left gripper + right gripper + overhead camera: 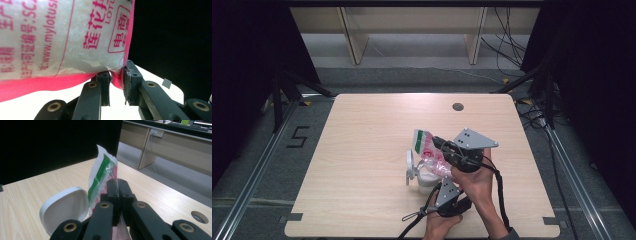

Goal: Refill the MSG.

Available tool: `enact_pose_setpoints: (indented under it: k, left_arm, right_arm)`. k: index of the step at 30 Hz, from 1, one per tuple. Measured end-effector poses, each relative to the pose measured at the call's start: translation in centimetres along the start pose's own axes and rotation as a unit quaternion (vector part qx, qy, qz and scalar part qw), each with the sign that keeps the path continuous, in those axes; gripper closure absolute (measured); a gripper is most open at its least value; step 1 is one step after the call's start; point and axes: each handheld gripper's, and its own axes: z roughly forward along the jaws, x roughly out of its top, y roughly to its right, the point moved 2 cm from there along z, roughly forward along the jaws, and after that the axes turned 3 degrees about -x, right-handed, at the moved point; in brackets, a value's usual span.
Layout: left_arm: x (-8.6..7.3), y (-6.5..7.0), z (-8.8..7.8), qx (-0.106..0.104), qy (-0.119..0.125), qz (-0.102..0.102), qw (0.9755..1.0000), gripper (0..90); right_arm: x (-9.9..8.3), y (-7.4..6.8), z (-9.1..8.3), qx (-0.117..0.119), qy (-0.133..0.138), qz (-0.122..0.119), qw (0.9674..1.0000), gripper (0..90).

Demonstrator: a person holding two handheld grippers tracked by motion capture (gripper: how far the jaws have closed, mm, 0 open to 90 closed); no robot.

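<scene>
A clear plastic bag (427,150) with pink print and a green strip at its top hangs over a white jar (426,179) whose flip lid (410,162) stands open. My right gripper (435,141) comes in from the right and is shut on the bag's upper part; in the right gripper view its jaws (117,182) press together on the film beside the green strip (100,176), with the lid (63,207) at the left. My left gripper (439,179) reaches up from below. Its jaws (117,75) pinch the bag's pink bottom corner (116,81), and white grains fill the bag (62,37).
The light wooden table (362,150) has bare room to the left and at the back. A round cable hole (457,106) sits near its far edge. Beyond the table stand wooden furniture legs (354,42) and loose cables (507,45) on the floor.
</scene>
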Motion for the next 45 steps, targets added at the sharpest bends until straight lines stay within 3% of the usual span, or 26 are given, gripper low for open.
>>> enact_pose_setpoints:
  k: [4,5,7,9,14,15,16,18,21,24,27,29,30,32,34,36,38,39,41,45]
  left_arm:
    - [-0.1,0.1,-0.2,0.004,-0.012,0.003,0.9999,76.4]
    - [-0.2,0.0,-0.1,0.000,-0.002,0.002,1.0000,76.3]
    - [-0.3,0.0,-0.3,0.001,-0.010,0.000,0.9999,76.2]
    - [-0.4,-0.1,-0.3,-0.005,-0.009,-0.005,0.9999,75.6]
    - [-0.5,-0.1,-0.6,-0.005,-0.014,-0.005,0.9999,72.9]
    - [-0.5,-0.1,-0.6,-0.006,-0.015,-0.006,0.9999,72.9]
    - [-0.6,-0.1,-0.6,-0.015,-0.011,-0.009,0.9998,71.1]
    - [-0.6,-0.2,-0.6,-0.017,-0.013,-0.008,0.9997,70.0]
    - [-0.7,-0.2,-1.0,-0.007,-0.029,-0.003,0.9996,69.2]
    - [-0.8,-0.3,-1.1,-0.005,-0.029,-0.005,0.9995,68.0]
    - [-0.7,-0.2,-1.2,-0.005,-0.029,-0.004,0.9996,67.7]
    - [-0.7,-0.2,-1.3,-0.003,-0.032,-0.005,0.9995,66.6]
    - [-0.7,-0.2,-1.3,-0.003,-0.032,-0.005,0.9995,65.6]
    - [-0.9,-0.2,-1.3,-0.013,-0.029,-0.006,0.9995,64.7]
    - [-0.9,-0.1,-1.6,-0.007,-0.042,-0.005,0.9991,62.7]
    - [-1.0,-0.1,-1.6,-0.007,-0.043,-0.005,0.9990,62.6]
    - [-1.0,-0.1,-1.5,-0.010,-0.040,-0.008,0.9991,61.2]
    - [-1.0,0.0,-1.7,-0.002,-0.048,-0.003,0.9988,59.9]
    - [-1.0,0.0,-1.7,0.001,-0.048,0.001,0.9989,58.8]
    - [-1.0,-0.2,-1.8,0.009,-0.054,0.001,0.9985,53.1]
  right_arm:
    - [0.1,0.2,-0.5,0.005,0.007,0.000,1.0000,90.0]
    - [0.1,0.2,-0.6,0.012,0.005,0.002,0.9999,90.0]
    - [0.1,0.2,-0.8,0.007,0.002,0.004,1.0000,90.0]
    - [0.1,0.2,-1.0,0.018,0.011,0.009,0.9997,90.0]
    - [0.2,0.4,-1.7,0.019,0.016,0.001,0.9997,90.0]
    - [0.3,0.6,-1.9,0.006,0.019,-0.001,0.9998,90.0]
    - [0.2,0.8,-2.3,0.020,0.020,0.014,0.9995,90.0]
    - [0.2,1.1,-2.7,0.015,0.027,0.009,0.9995,90.0]
    - [0.2,1.2,-3.0,0.018,0.031,0.019,0.9992,90.0]
    - [0.1,1.2,-3.8,0.025,0.026,0.034,0.9988,90.0]
    - [0.1,1.5,-4.0,0.016,0.034,0.027,0.9989,90.0]
    - [0.0,1.4,-4.5,0.015,0.032,0.042,0.9985,90.0]
    - [0.1,1.6,-4.6,0.015,0.034,0.029,0.9989,90.0]
    - [0.0,1.7,-4.9,0.016,0.037,0.033,0.9986,90.0]
    - [-0.3,1.8,-5.2,0.010,0.032,0.048,0.9982,90.0]
    - [-0.4,2.0,-5.1,0.020,0.040,0.049,0.9978,90.0]
    - [-0.5,2.3,-5.2,0.014,0.041,0.044,0.9981,90.0]
    - [-0.6,2.3,-5.4,0.011,0.038,0.056,0.9977,90.0]
    - [-0.7,2.7,-5.5,0.012,0.042,0.049,0.9979,90.0]
    - [-1.0,3.2,-5.5,0.031,0.053,0.070,0.9957,90.0]
